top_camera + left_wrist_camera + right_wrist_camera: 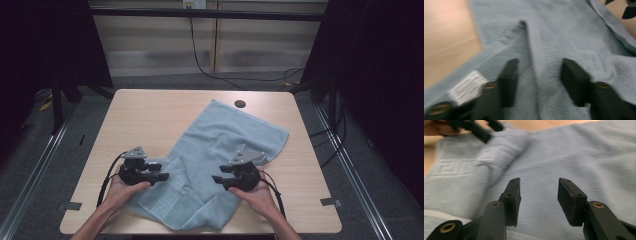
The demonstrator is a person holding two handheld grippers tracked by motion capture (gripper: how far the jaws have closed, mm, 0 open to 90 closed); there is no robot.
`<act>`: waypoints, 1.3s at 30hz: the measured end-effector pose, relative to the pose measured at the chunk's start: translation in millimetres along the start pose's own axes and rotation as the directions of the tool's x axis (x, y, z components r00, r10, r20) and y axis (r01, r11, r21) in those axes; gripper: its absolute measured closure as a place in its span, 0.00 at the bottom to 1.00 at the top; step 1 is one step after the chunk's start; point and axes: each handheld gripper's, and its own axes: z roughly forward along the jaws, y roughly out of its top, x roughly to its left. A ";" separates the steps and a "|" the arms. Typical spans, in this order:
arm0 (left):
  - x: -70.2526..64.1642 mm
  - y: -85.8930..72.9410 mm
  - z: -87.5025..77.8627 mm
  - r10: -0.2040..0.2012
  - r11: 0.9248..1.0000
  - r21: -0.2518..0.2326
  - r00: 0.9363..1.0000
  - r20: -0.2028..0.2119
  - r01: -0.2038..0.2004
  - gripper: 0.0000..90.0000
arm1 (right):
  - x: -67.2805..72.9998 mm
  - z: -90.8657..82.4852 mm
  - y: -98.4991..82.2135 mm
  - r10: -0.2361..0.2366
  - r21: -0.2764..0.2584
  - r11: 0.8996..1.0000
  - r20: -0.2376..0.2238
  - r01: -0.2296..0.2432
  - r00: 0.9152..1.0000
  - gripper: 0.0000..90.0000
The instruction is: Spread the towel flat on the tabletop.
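Note:
A light blue towel [222, 145] lies rumpled across the wooden table [145, 115], reaching from the far middle down to the near edge. My left gripper [164, 176] rests at the towel's left edge, jaws pointing right. In the left gripper view its jaws [539, 75] stand apart with a raised fold of towel [534, 42] between them, the pads not pressing on it. A white label [467, 87] sits by the left jaw. My right gripper [218, 179] hovers over the towel's near middle, jaws pointing left. Those jaws [539, 195] are open over flat towel [586, 152], nothing between them.
A black round hole [240, 104] sits in the table near the towel's far corner. Bare wood [310, 170] lies left and right of the towel. A black cable [210, 70] runs along the floor behind the table. Dark frame posts stand at both sides.

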 end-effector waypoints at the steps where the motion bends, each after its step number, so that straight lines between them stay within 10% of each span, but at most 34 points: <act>1: -3.1 0.5 2.0 0.013 1.000 0.008 1.000 0.005 -0.013 0.72 | 5.2 3.4 0.1 -0.010 0.001 1.000 -0.013 0.010 1.000 0.60; 5: -10.5 3.0 4.5 0.032 0.999 0.007 0.999 0.012 -0.032 0.98 | 32.0 17.9 3.5 -0.045 0.005 0.999 -0.098 0.045 0.994 0.60; 13: -5.4 1.5 0.5 -0.026 0.998 -0.053 1.000 -0.010 0.026 0.96 | 56.6 56.4 4.1 -0.103 0.034 0.993 -0.139 0.109 0.985 0.55; 23: 0.2 -1.3 3.1 -0.043 0.998 -0.041 0.998 -0.038 0.041 0.94 | 77.7 65.1 12.1 -0.135 0.043 0.988 -0.212 0.147 0.968 0.52; 27: 4.2 -2.6 2.2 -0.080 0.996 -0.053 0.995 -0.051 0.078 0.78 | 80.7 77.3 0.3 -0.160 0.074 0.981 -0.190 0.177 0.969 0.48; 30: 8.8 -3.0 -8.8 -0.113 0.990 -0.096 0.990 -0.082 0.105 0.63 | 85.2 80.1 -1.7 -0.227 0.083 0.967 -0.149 0.241 0.962 0.56; 34: 15.3 -8.7 -26.9 -0.145 0.981 -0.148 0.982 -0.119 0.127 0.60 | 81.4 76.5 -1.8 -0.201 0.066 0.975 -0.126 0.210 0.971 0.85; 39: 21.1 -14.6 -17.6 -0.120 0.991 -0.074 0.974 -0.192 0.107 0.65 | 70.5 62.5 4.1 -0.142 0.020 0.989 -0.126 0.145 0.982 0.93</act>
